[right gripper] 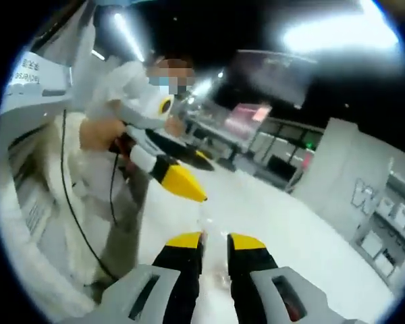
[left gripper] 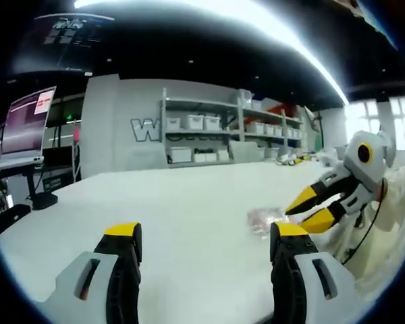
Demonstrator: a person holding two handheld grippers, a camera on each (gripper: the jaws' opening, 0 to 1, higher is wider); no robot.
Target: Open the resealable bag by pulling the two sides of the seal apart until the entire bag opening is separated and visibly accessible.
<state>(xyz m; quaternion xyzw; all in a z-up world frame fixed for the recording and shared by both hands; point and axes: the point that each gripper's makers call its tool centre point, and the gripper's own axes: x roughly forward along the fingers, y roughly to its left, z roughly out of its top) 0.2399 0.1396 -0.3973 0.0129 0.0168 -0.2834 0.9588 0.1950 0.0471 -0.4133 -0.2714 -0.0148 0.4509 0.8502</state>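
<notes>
Your left gripper (left gripper: pixel 206 246) hangs with jaws wide and empty; your right gripper (right gripper: pixel 214 243) has jaws narrowly parted at the resealable bag (left gripper: pixel 264 219), which lies mid-bench (left gripper: pixel 189 196). Bring the left jaws to the opposite lip before pulling.

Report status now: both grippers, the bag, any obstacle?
Left gripper open, above white table. Right gripper nearly closed, nothing seen gripped. Clear resealable bag flat on table beside right gripper's tips; seal state unclear. No obstacle near bag.

Bag (left gripper: pixel 264 220) on table (left gripper: pixel 189 202), betw. grippers; shelving (left gripper: pixel 223 131) behind, monitor (left gripper: pixel 27 121) left.
</notes>
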